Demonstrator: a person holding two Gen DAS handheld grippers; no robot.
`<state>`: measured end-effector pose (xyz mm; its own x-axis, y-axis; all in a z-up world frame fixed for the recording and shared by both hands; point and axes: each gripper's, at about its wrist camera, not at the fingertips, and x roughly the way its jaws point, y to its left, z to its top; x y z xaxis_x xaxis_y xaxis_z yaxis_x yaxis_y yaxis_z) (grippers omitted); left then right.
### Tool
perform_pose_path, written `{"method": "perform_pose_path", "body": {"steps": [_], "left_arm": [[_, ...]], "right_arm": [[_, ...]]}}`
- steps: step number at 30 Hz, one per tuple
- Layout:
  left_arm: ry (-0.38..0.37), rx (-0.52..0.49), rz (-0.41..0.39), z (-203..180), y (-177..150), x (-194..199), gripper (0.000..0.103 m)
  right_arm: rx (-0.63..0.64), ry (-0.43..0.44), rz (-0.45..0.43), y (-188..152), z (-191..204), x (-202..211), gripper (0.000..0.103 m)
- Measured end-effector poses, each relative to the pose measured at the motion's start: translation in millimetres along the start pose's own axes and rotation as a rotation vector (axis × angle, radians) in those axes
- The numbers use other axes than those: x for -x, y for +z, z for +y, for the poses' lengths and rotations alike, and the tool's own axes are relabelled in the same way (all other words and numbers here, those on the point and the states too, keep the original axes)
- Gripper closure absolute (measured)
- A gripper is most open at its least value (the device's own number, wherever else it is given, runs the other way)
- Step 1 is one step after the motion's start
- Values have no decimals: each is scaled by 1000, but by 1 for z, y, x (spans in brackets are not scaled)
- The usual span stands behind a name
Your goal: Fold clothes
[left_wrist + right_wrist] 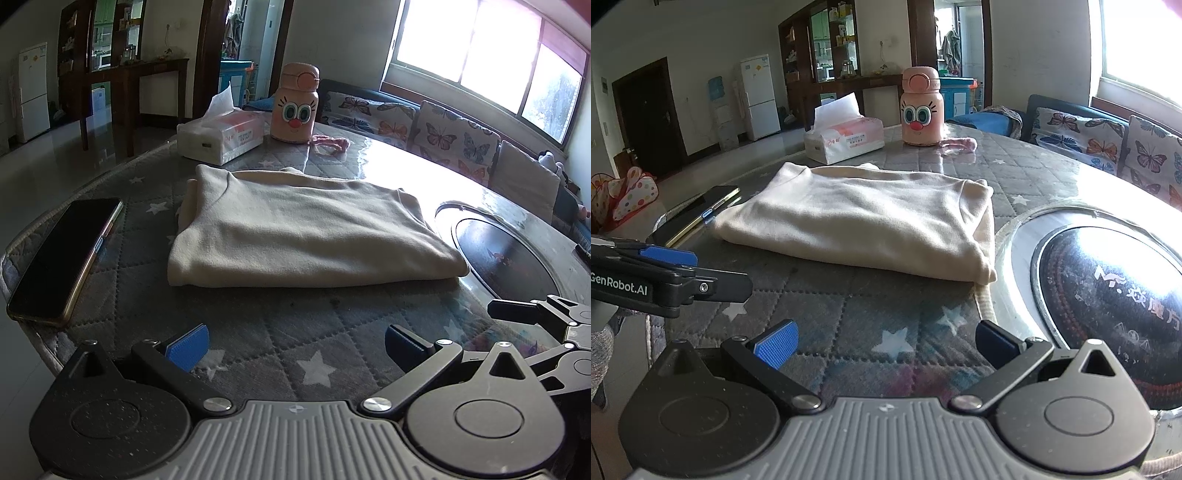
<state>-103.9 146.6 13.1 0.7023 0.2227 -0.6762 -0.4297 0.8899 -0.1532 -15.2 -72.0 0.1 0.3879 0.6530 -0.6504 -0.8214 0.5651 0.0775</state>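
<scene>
A cream garment (295,229) lies folded into a flat rectangle on the quilted grey star-pattern table cover (258,332); it also shows in the right wrist view (864,218). My left gripper (295,347) is open and empty, hovering over the cover just in front of the garment's near edge. My right gripper (886,343) is open and empty, in front of the garment's right near corner. The left gripper also shows at the left edge of the right wrist view (672,273), and the right gripper shows at the right edge of the left wrist view (546,317).
A black phone (66,258) lies left of the garment. A tissue pack (221,136), a pink cartoon bottle (293,103) and a pink strap (332,142) stand behind it. A round black induction cooker (1108,295) is set in the table at right. A butterfly-print sofa (443,133) stands beyond.
</scene>
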Motion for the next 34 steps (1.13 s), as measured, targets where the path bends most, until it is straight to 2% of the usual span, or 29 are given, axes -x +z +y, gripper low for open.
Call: {"method": "perform_pose_path", "body": {"steps": [34], "left_arm": [[23, -10, 5, 1, 4, -10, 0]], "right_arm": [[-19, -18, 6, 2, 2, -10, 0]]}}
